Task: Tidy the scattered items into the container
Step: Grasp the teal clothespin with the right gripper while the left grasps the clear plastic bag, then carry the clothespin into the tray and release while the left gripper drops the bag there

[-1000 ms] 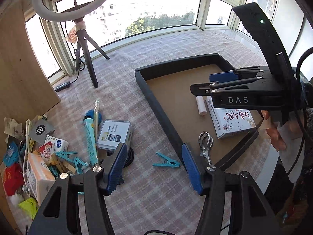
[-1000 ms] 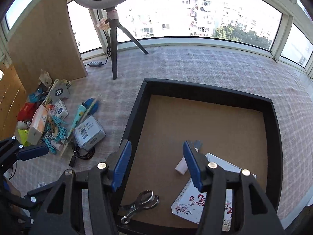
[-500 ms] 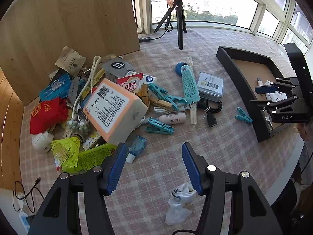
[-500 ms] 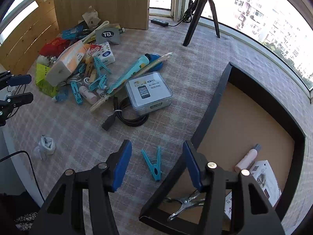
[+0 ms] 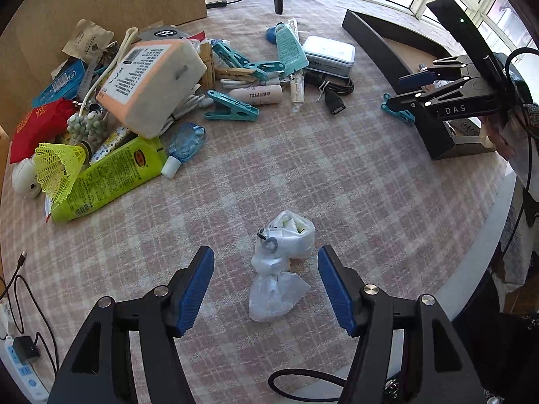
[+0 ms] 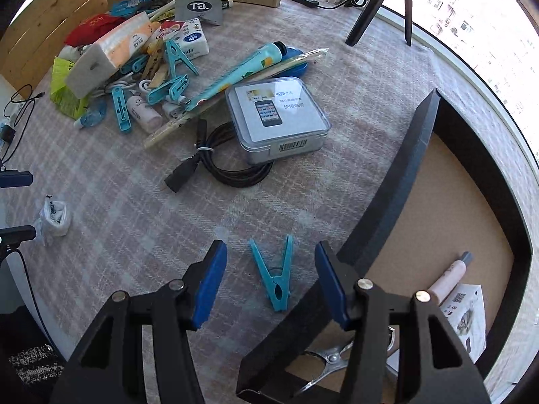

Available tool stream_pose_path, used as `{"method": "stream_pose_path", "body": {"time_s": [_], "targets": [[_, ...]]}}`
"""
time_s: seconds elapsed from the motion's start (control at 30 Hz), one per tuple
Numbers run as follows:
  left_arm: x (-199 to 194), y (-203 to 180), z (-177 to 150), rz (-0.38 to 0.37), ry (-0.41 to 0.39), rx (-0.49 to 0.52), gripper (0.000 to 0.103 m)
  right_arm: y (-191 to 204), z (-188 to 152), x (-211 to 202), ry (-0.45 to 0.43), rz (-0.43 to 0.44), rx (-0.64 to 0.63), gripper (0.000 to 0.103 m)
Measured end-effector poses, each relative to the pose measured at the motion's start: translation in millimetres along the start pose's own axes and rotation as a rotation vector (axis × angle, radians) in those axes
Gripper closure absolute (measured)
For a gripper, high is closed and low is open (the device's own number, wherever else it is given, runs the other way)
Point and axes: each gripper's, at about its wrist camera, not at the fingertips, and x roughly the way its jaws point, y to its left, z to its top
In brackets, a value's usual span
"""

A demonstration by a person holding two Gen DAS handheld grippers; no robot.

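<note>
My left gripper (image 5: pixel 266 279) is open, its blue pads on either side of a small white plastic bag (image 5: pixel 279 262) lying on the checked cloth. My right gripper (image 6: pixel 269 279) is open, with a teal clothespin (image 6: pixel 276 276) lying between its pads, beside the black tray (image 6: pixel 404 168). The tray holds a pink tube (image 6: pixel 448 279), a white box (image 6: pixel 468 316) and a metal clip (image 6: pixel 330 357). The right gripper (image 5: pixel 401 94) shows in the left wrist view, over the tray's corner (image 5: pixel 434 134). The bag (image 6: pixel 55 217) also shows at the left of the right wrist view.
A pile of items lies at the far left: a tissue pack (image 5: pixel 151 80), a green packet (image 5: pixel 107 175), a yellow shuttlecock (image 5: pixel 57 165), teal clothespins (image 5: pixel 232 111). A phone box (image 6: pixel 276 118), a black cable (image 6: pixel 229 161) and a teal tube (image 6: pixel 242 70) lie near the tray. A tripod (image 6: pixel 380 3) stands behind.
Both grippers have swung left and lowered. The left one now frames the white bag; the right one has come from over the tray to frame the teal clothespin.
</note>
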Motion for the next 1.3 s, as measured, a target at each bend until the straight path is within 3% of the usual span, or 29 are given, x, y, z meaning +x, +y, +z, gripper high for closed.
{"method": "stream_pose_path", "body": {"time_s": [0.3, 0.53, 0.67, 0.73, 0.8, 0.87, 1.3], "targets": [[16, -12, -5, 0.000, 0.038, 0.040, 0.041, 15, -1, 15, 0.119, -0.005, -0.122, 0.053], [29, -13, -6, 0.006, 0.070, 0.028, 0.047, 15, -1, 15, 0.151, -0.018, -0.153, 0.057], [35, -14, -7, 0.006, 0.085, 0.029, 0.057, 7, 1, 13, 0.144, -0.019, -0.123, 0.066], [35, -16, -7, 0.021, 0.081, 0.034, 0.062, 0, 3, 11, 0.141, -0.021, -0.096, 0.078], [35, -14, -6, 0.033, 0.077, 0.026, 0.067, -5, 4, 10, 0.135, -0.010, -0.073, 0.081], [34, -11, -4, 0.037, 0.071, 0.013, 0.079, -7, 5, 8, 0.126, -0.010, -0.065, 0.081], [18, 4, 1, 0.034, 0.033, -0.028, 0.080, -23, 12, -11, 0.042, 0.032, 0.056, 0.081]]}}
